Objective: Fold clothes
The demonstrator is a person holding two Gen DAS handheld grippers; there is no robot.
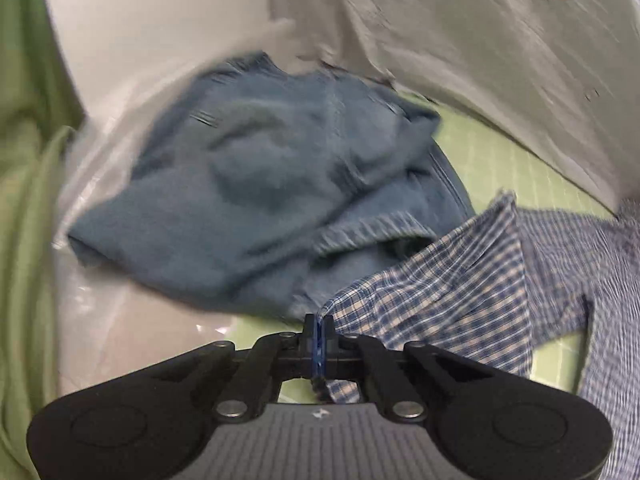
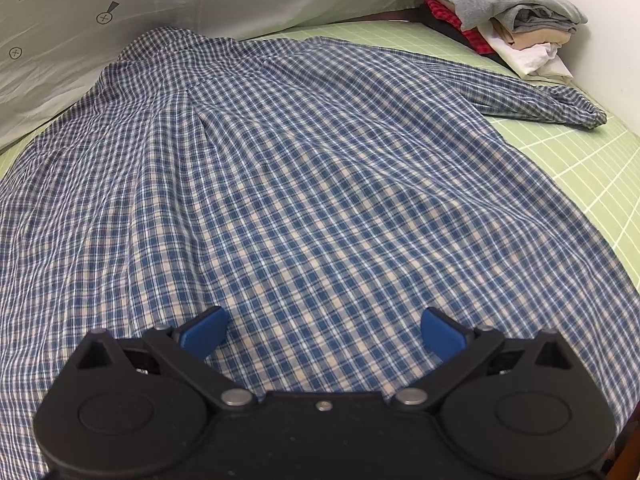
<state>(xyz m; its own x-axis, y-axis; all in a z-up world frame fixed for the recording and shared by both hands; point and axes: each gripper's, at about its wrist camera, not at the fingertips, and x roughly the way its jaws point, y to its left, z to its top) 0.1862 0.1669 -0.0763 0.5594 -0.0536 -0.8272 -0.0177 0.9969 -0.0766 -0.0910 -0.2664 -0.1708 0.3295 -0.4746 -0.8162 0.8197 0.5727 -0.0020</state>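
Here, a blue-and-cream checked cotton shirt (image 2: 304, 184) lies spread over a green grid-lined mat (image 2: 580, 168).

Left wrist view: at bottom centre the left gripper (image 1: 318, 326) is clenched on an edge of the checked shirt (image 1: 440, 292); a crumpled blue denim garment (image 1: 256, 184) fills the middle, blurred. Right wrist view: at the bottom the right gripper (image 2: 322, 332) hangs released, blue fingers (image 2: 204, 332) wide apart over the shirt; a stack of folded clothes (image 2: 504, 12) sits upper right, a white carrot-print cloth (image 2: 120, 20) upper left.
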